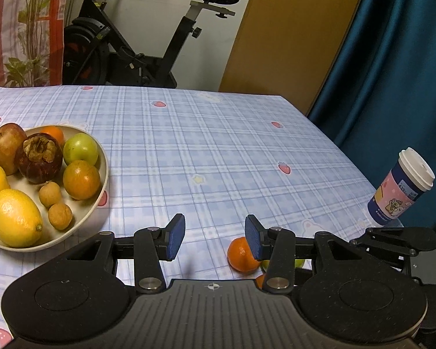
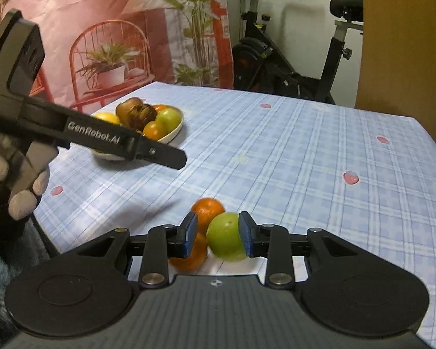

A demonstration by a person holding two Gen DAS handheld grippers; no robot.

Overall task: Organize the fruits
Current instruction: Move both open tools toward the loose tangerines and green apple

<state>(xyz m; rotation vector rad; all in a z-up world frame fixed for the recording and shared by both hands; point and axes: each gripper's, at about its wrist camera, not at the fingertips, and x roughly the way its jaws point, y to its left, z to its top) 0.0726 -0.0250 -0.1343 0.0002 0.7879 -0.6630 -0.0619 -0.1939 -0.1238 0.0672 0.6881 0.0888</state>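
A small green fruit [image 2: 225, 237] sits between the blue pads of my right gripper [image 2: 218, 235], which is shut on it low over the checked tablecloth. Two oranges lie right beside it, one behind [image 2: 207, 209] and one to the left and nearer [image 2: 191, 257]. My left gripper [image 1: 215, 237] is open with only cloth between its pads. One orange [image 1: 241, 254] shows just behind its right pad [image 1: 253, 241], and the green fruit [image 1: 300, 262] is mostly hidden by that finger. The cream bowl [image 1: 101, 192] at the left holds lemons, an apple, a green fruit, oranges and small brown fruits.
A lidded paper cup [image 1: 401, 189] stands at the table's right edge by a blue curtain. An exercise bike [image 1: 148, 58] is behind the far edge. In the right wrist view a gloved hand [image 2: 23, 195] holds the other tool in front of the bowl [image 2: 177, 132].
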